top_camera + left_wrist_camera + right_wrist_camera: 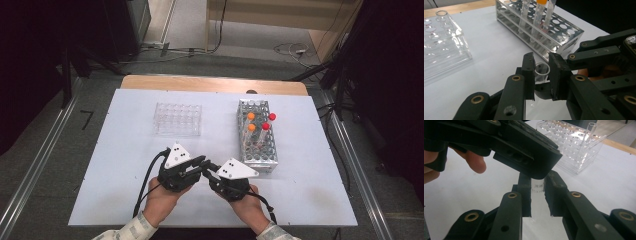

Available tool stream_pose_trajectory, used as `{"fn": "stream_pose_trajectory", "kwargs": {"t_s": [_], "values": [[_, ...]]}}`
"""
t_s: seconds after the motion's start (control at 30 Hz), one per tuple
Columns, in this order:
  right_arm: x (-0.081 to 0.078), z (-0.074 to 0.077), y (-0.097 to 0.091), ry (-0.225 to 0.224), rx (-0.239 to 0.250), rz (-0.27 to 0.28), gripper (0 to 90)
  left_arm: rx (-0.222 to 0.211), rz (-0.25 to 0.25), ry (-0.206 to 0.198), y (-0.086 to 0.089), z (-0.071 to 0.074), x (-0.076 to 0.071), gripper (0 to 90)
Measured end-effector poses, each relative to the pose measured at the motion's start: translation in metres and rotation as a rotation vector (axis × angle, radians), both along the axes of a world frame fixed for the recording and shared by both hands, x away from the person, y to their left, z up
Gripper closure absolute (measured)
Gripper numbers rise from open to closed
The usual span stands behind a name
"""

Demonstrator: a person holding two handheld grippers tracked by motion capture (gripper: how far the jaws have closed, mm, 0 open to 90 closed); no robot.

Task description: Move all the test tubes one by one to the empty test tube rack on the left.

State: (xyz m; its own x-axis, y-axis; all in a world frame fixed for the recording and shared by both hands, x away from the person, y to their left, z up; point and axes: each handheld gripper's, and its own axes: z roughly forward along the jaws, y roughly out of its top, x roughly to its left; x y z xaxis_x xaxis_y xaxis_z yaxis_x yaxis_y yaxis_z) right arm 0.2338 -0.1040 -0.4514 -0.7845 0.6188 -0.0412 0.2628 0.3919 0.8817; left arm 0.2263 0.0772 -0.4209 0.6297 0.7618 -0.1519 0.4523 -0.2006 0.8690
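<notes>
Two hand-held grippers meet low over the surface (125, 150): right hand-held gripper (537, 195) clamps the clear glass tube (537, 188), left hand-held gripper (541, 75) brackets its open end, contact unclear. Risk: opposing squeeze or twist cracks the glass, or a premature release drops it

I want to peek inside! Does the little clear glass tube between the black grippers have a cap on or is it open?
Open. The clear glass tube shows a bare round rim with no cap in the left gripper view, unlike the orange-capped tube in the metal rack.
</notes>
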Motion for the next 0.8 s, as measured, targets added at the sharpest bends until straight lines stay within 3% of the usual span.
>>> {"fn": "stream_pose_trajectory", "kwargs": {"t_s": [0.17, 0.3, 0.43, 0.8], "values": [[0.001, 0.000, 0.000, 0.008, 0.004, 0.002, 67.3, 0.005, -0.001, -0.002, 0.000, 0.000, 0.000, 76.9], [0.003, 0.000, -0.002, 0.033, 0.009, 0.009, 47.1, 0.001, 0.002, -0.003, 0.001, 0.001, 0.001, 76.9], [0.006, 0.001, -0.005, 0.056, 0.021, 0.000, 37.6, -0.012, 0.015, -0.002, 0.009, 0.004, 0.005, 76.9], [0.009, 0.012, -0.032, 0.055, 0.048, -0.048, 32.5, -0.041, 0.097, -0.040, 0.033, 0.027, 0.021, 76.8]]}}
